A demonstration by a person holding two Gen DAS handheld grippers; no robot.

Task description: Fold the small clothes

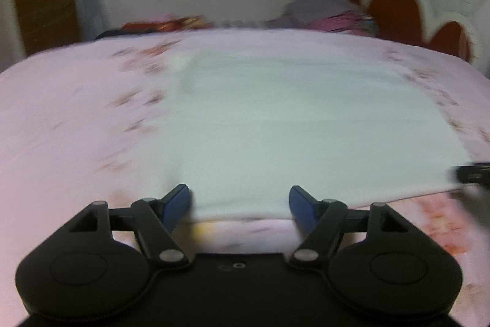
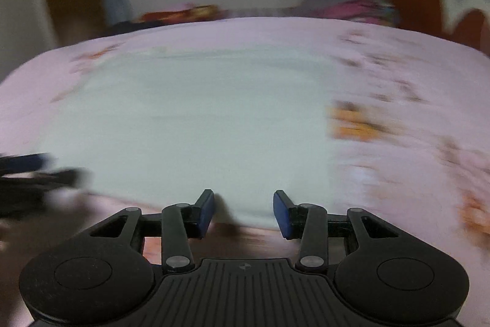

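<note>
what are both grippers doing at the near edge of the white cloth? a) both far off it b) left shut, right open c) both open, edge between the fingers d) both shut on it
c: the left gripper and right gripper each stand open with the white cloth's near edge between the fingers.

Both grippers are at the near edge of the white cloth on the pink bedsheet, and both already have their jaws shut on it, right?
Not quite. The left gripper and the right gripper are at the near edge of the white cloth on the pink bedsheet, but their jaws stand wide open, gripping nothing. Each wrist view shows its own blue pads far apart.
</note>
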